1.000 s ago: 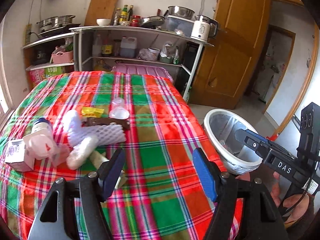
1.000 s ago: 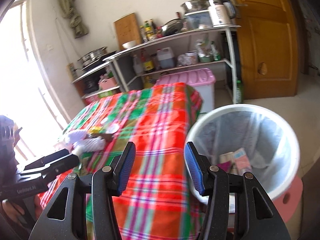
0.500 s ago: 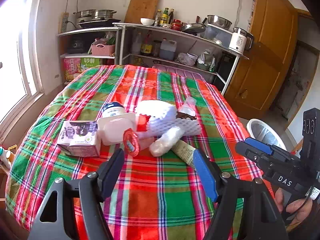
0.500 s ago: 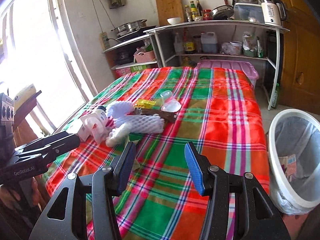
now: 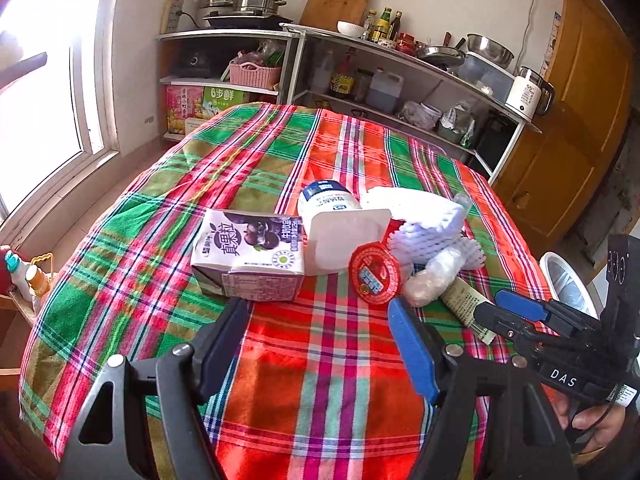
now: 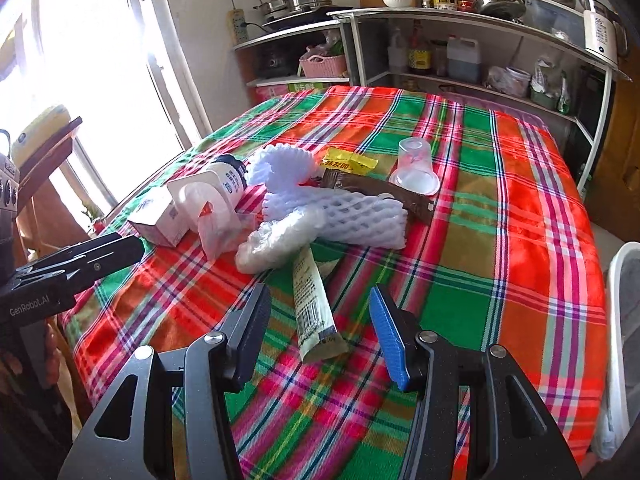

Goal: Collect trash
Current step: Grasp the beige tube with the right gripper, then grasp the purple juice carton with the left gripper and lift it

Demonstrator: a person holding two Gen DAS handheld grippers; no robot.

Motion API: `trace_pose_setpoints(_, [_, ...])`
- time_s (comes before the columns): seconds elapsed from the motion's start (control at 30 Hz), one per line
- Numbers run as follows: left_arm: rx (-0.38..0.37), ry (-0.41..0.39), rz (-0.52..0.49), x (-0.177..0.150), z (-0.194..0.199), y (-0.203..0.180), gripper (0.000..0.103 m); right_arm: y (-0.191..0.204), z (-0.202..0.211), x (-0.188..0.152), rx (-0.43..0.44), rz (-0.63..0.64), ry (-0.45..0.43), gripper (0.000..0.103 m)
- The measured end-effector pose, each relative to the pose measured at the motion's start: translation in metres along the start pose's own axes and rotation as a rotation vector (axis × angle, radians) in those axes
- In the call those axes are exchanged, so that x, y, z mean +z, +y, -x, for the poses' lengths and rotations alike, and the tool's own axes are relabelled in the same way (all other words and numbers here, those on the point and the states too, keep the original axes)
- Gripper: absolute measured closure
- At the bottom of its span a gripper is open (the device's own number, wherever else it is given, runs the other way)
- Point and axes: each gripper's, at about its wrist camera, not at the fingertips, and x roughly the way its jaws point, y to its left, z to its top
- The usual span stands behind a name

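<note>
A heap of trash lies on the plaid table: a purple milk carton, a white yogurt tub, a red round lid, white foam netting, a crumpled clear bag, a beige tube wrapper, a clear cup, a yellow sachet and a brown wrapper. My left gripper is open, just short of the carton and lid. My right gripper is open, its jaws either side of the tube wrapper's near end. The white bin stands at the table's right.
Metal shelves with pots, bottles and a kettle line the far wall. A window is on the left, a wooden door on the right. A wooden chair stands by the table's left side.
Both grippers have swung left from the bin toward the trash heap and moved closer to it. Both stay open and empty.
</note>
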Motion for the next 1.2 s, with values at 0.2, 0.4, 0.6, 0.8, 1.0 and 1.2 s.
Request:
trace_pose_setpoints(0.2, [0.021,0.011,0.021,0.007,-0.011,0.011,0.027,-0.003,-0.011,0.003,-0.006,-0.016,0.022,0.052])
trace_pose_setpoints(0.4, [0.072,0.023,0.03,0.014,-0.023,0.023,0.026,-0.005,-0.023,0.006,-0.013,-0.021,0.048,0.066])
trace_pose_setpoints(0.6, [0.072,0.026,0.053,0.017,-0.024,0.031,0.025,0.002,-0.024,0.005,-0.023,0.007,0.048,0.081])
trace_pose_setpoints(0.8, [0.106,0.022,0.043,0.021,-0.027,0.043,0.023,0.007,-0.025,0.004,-0.032,0.02,0.049,0.087])
trace_pose_setpoints(1.0, [0.084,0.027,0.01,0.026,-0.034,0.044,0.022,0.008,-0.024,0.002,-0.026,0.012,0.049,0.087])
trace_pose_setpoints(1.2, [0.082,0.083,-0.066,0.034,-0.051,0.042,0.02,0.0,-0.025,0.003,-0.007,-0.017,0.05,0.087])
